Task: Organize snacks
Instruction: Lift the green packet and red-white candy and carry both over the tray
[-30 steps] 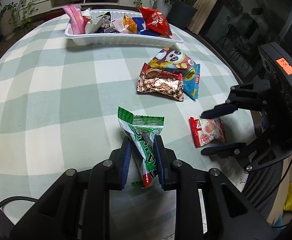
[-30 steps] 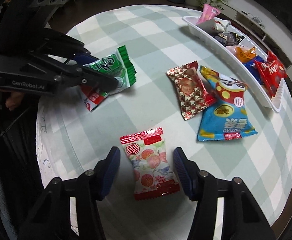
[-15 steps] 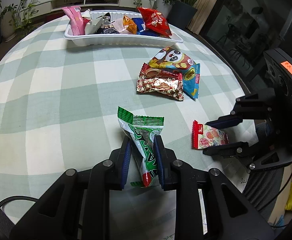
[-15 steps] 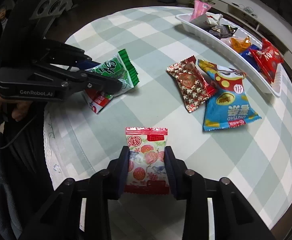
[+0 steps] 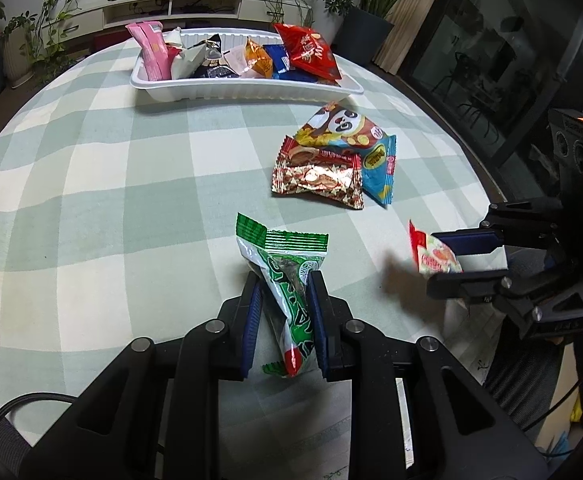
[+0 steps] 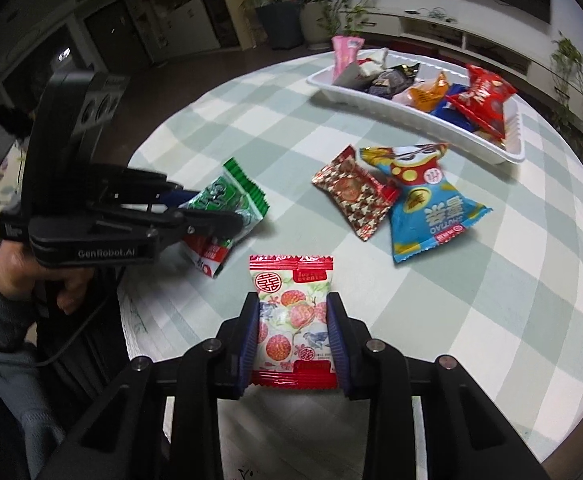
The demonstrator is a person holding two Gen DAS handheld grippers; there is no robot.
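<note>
Once your right gripper [image 6: 293,336] had just closed on the red-edged fruit-print sachet [image 6: 291,320], you lifted it off the checked tablecloth [image 5: 131,184]; your left gripper [image 5: 284,322] held the green packet [image 5: 287,280]; white tray [image 5: 247,90] awaited both.

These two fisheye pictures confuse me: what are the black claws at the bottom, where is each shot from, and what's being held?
Each is a hand-held two-finger tool with a camera looking along its fingers; no robot. One picture comes from the left gripper, shut on a green snack packet. The other comes from the right gripper, shut on a red-and-white candy packet. On the checked tablecloth lie a brown-patterned packet overlapping a blue panda packet. A white tray behind holds more snacks.
</note>
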